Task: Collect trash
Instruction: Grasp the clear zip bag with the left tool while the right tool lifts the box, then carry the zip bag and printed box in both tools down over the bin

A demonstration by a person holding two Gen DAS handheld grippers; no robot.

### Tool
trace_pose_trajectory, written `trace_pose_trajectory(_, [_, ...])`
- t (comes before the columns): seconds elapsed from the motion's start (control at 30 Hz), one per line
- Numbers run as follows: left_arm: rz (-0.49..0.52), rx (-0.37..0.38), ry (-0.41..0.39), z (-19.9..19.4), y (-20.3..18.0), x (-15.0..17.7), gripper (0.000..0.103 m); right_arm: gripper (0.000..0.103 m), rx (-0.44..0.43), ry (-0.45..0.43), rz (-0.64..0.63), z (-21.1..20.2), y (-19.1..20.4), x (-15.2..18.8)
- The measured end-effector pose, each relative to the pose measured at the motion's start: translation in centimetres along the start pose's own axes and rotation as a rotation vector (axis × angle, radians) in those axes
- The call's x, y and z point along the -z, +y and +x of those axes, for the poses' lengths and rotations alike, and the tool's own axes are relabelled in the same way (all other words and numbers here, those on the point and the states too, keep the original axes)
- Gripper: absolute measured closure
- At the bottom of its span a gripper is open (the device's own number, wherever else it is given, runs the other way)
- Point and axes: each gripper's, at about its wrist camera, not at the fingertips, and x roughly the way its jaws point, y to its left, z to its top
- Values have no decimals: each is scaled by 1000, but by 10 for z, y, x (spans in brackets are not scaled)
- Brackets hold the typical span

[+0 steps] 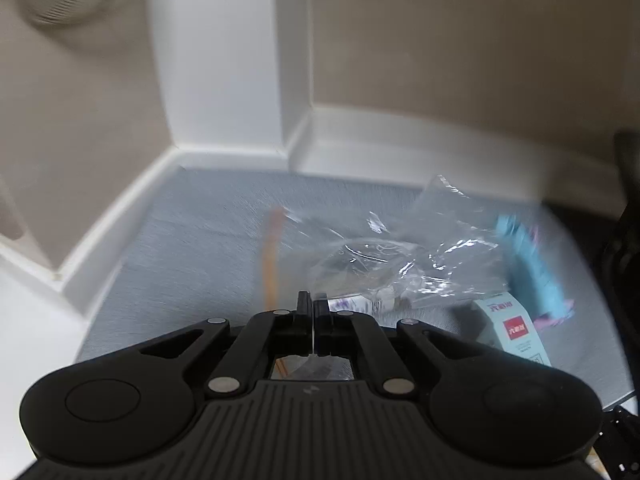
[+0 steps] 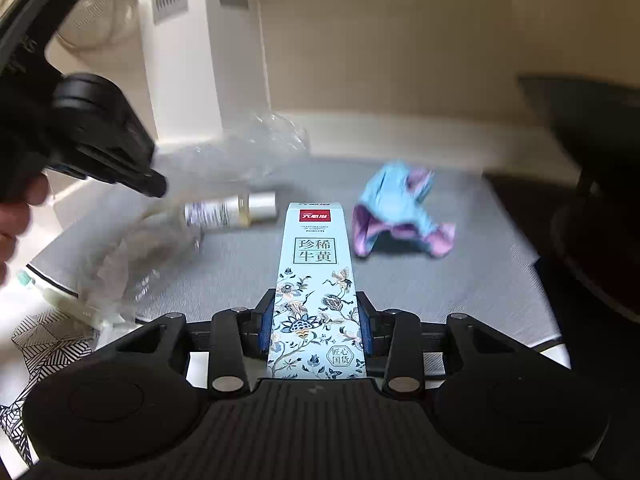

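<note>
Between right gripper [image 2: 316, 320] pads: floral box [image 2: 314, 280], clamped lengthwise for carrying off. Left gripper [image 1: 311, 306] pinched shut on clear bag [image 1: 400, 256], held up to receive trash. Beyond, on grey mat [image 2: 460, 280]: bottle [image 2: 232, 210], blue wrapper [image 2: 400, 208].

A home room corner: grey carpet [image 1: 192, 240], white skirting board [image 1: 120, 208], beige walls [image 1: 460, 40].

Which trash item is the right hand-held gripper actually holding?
The floral light-blue carton, clamped between the right hand-held gripper fingers. The small bottle and blue-pink cloth lie loose on the grey mat beyond.
</note>
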Motion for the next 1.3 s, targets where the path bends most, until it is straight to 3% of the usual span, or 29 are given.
trace_pose_trajectory(0.33, [-131,-23,-177,-121,32,12,103,61,-51,-116,-23,-56,4,-10])
trace_pose_trajectory(0.6, [-195,-74,-253,-223,56,57,103,61,-131,-214,-47,-130,9,-14])
trace_pose_trajectory(0.77, [-196,-90,-281,-282,58,100,103,61,-209,-249,-74,-179,16,-4])
trace_pose_trajectory(1.03, [-182,-64,-260,-338,42,188,103,61,-324,-227,-146,-239,26,27])
trace_pose_trajectory(1.3, [-198,-72,-189,-351,36,266,103,61,-361,-165,-227,-267,27,65])
